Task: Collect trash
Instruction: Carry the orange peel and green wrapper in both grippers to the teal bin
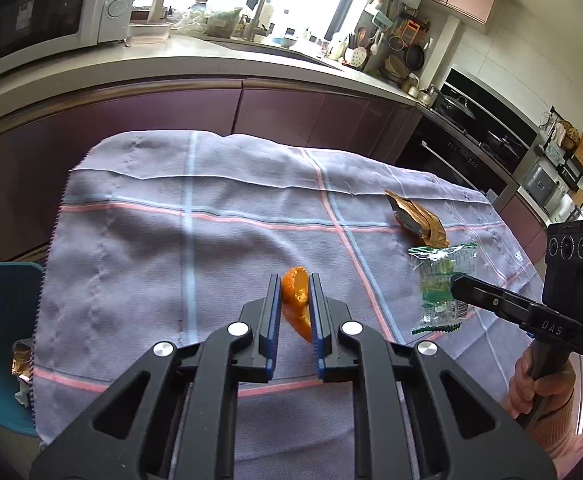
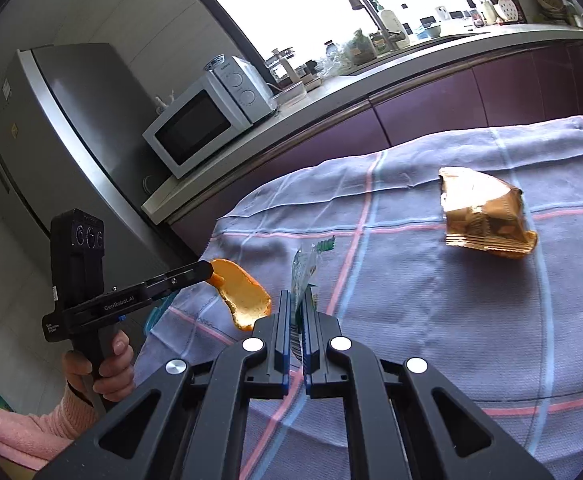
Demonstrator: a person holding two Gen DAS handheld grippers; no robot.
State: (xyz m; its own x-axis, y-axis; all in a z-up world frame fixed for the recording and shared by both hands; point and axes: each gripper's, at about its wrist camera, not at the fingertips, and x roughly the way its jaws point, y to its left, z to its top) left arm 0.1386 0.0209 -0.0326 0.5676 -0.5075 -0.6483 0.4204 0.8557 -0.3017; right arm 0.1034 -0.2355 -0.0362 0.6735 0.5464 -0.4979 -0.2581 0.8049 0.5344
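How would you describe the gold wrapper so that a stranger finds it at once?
Look at the table under the checked lilac cloth. The gold wrapper lies alone on it, crumpled, shiny and free, while the orange peel and green-printed clear wrapper are each pinched in a gripper.

An orange peel [image 1: 297,300], curled and bright with a paler inside, is pinched between the left tongs [image 1: 295,280] and hangs clear of the cloth-covered table [image 1: 171,240]. A clear wrapper with green print [image 1: 439,280], crinkled and limp, is clamped edge-on in the right tongs [image 2: 297,296], also lifted. A crumpled gold-brown snack bag [image 2: 483,216] lies flat on the cloth farther back, apart from both.
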